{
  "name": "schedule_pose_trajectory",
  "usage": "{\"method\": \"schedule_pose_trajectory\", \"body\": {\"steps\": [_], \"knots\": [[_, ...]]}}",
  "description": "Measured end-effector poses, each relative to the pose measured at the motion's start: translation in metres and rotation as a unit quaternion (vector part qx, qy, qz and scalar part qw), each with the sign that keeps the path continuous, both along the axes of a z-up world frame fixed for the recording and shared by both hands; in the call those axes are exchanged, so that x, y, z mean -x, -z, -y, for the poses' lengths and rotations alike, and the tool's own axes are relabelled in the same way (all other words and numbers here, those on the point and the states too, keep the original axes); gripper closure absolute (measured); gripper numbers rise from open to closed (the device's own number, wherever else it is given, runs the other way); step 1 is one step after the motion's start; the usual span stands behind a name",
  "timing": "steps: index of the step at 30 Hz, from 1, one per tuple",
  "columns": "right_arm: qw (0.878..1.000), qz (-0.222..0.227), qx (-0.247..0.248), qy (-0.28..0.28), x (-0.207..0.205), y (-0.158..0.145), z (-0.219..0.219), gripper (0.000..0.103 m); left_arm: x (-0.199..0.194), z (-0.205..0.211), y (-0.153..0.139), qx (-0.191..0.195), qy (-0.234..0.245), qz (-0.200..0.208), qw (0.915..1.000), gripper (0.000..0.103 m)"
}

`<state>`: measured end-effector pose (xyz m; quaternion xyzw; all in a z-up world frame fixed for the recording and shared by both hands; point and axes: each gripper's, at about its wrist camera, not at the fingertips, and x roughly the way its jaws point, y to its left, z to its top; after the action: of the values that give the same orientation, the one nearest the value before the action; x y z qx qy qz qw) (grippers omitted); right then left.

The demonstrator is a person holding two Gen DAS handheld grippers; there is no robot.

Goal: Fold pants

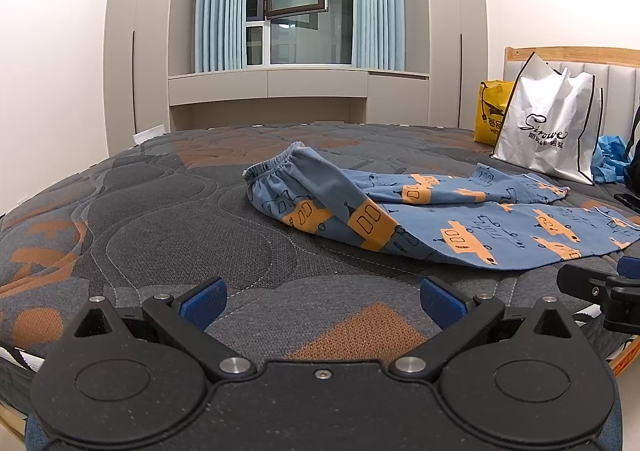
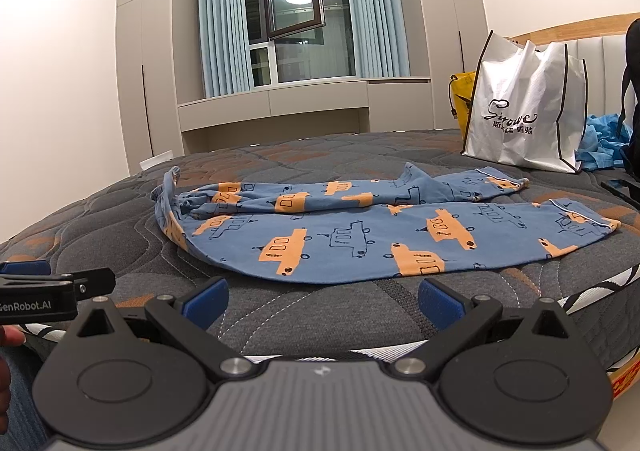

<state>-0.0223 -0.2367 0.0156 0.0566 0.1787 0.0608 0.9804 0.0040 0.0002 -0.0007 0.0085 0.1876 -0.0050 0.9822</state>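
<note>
Blue pants point(image 1: 440, 219) with orange vehicle prints lie spread on the mattress, the elastic waistband point(image 1: 276, 163) at the left and the two legs running right. They also show in the right wrist view point(image 2: 360, 235), with the near leg flat and the far leg rumpled. My left gripper point(image 1: 322, 301) is open and empty, hovering over the mattress in front of the waistband end. My right gripper point(image 2: 322, 301) is open and empty near the mattress's front edge, in front of the near leg.
A patterned grey and orange mattress point(image 1: 160, 211) bears the pants. A white shopping bag point(image 1: 548, 123), a yellow bag point(image 1: 490, 111) and crumpled blue fabric point(image 1: 610, 159) stand at the back right by the headboard. A dark object point(image 2: 620, 189) lies at the right edge.
</note>
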Motion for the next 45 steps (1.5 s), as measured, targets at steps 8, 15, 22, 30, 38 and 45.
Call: {"method": "schedule_pose_trajectory", "body": {"steps": [8,15,22,30,38,45], "knots": [[1.0,-0.001,0.003,0.005,0.0011,-0.0012,0.001,0.0,0.002,-0.0006,-0.0012,-0.001,0.0,0.001,1.0,0.0],[1.0,-0.001,0.003,0.003,0.002,-0.0014,0.0004,0.0,0.0026,-0.0009,-0.0014,-0.001,0.0,0.001,1.0,0.0],[1.0,0.0,0.003,0.004,0.0026,-0.0025,0.0005,0.0,0.0026,-0.0008,-0.0014,-0.001,0.0,0.001,1.0,0.0],[1.0,-0.001,0.003,0.004,0.0027,-0.0026,0.0005,0.0,0.0026,-0.0006,-0.0014,-0.001,0.0,0.001,1.0,0.0],[1.0,-0.002,0.003,0.005,0.0028,-0.0023,0.0004,0.0,0.0038,-0.0002,-0.0021,-0.005,-0.002,0.002,1.0,0.0],[1.0,-0.007,0.002,0.008,-0.0016,0.0018,0.0017,0.0,-0.0037,0.0,-0.0058,-0.009,-0.006,0.002,0.9999,0.0]]}}
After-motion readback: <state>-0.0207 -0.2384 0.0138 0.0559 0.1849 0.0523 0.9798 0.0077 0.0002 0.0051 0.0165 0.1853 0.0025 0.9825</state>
